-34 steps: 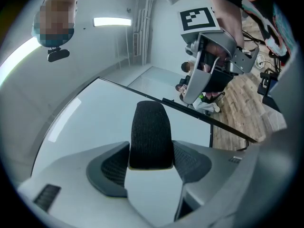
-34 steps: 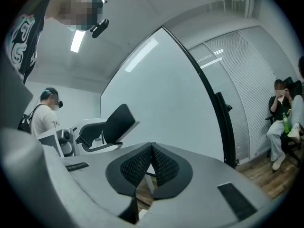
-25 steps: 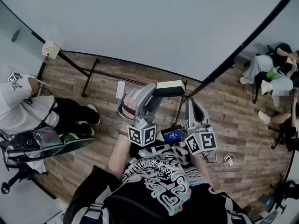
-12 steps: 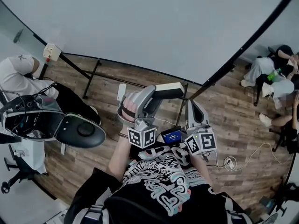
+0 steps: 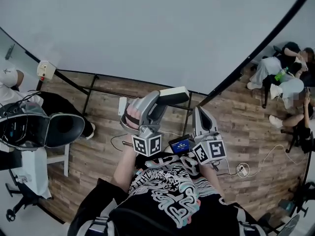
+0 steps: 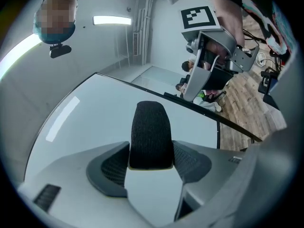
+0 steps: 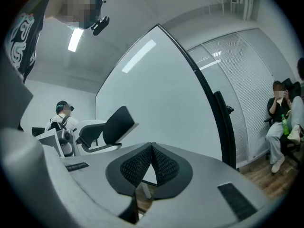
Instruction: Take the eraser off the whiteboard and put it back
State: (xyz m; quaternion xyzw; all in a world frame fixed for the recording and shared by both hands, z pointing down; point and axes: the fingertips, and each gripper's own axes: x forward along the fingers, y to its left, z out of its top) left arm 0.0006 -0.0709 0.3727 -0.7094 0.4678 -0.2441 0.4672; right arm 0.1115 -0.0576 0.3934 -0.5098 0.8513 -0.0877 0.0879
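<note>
The eraser (image 5: 173,95) is a pale block with a black felt face, and my left gripper (image 5: 165,98) is shut on it just in front of the whiteboard (image 5: 147,28). In the left gripper view the eraser (image 6: 151,134) stands upright between both pads, felt face towards the camera, with the whiteboard (image 6: 85,122) close behind. My right gripper (image 5: 199,116) hangs beside it to the right, its pads together on nothing. The right gripper view shows the shut right gripper (image 7: 152,148) and, to its left, the eraser (image 7: 115,123) held near the whiteboard (image 7: 161,94).
The board's stand legs (image 5: 93,90) rest on the wood floor. An office chair (image 5: 54,129) and a person stand at the left. Other people sit at the far right (image 5: 288,82). A cable and power strip (image 5: 241,169) lie on the floor at the right.
Both grippers have shifted a little leftward along the board, the eraser still held in the left one. The chair and person at the left have slid further left.
</note>
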